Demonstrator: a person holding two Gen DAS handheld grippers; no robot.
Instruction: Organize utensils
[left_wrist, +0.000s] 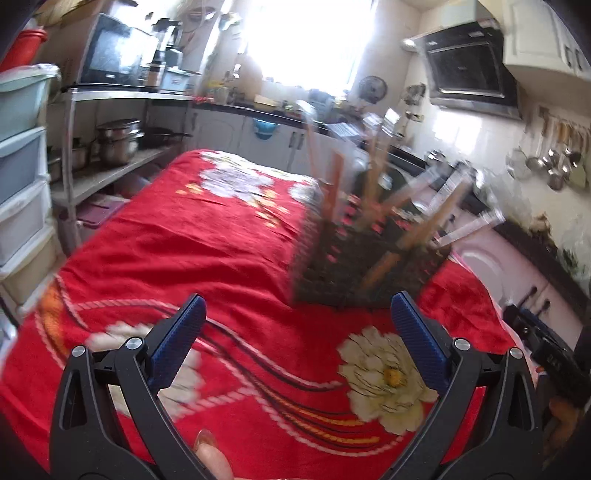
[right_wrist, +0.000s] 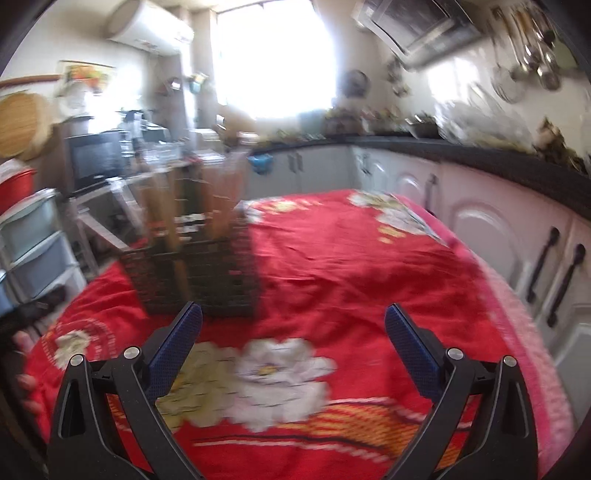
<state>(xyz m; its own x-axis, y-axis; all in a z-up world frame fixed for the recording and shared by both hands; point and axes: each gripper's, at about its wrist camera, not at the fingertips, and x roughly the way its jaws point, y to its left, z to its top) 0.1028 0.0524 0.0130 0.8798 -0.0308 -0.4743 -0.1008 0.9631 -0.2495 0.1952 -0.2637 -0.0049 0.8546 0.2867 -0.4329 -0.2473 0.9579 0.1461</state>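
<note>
— On the red flowered cloth, what stands there?
— A dark woven basket holding utensils, wooden handles up; motion blur hides what kind they are.
— And the tongs?
— The left gripper is spread apart and empty, near the basket. The right gripper is likewise apart, empty, with the basket ahead to its left.
— Anything cut off?
— A fingertip at the bottom edge.
</note>
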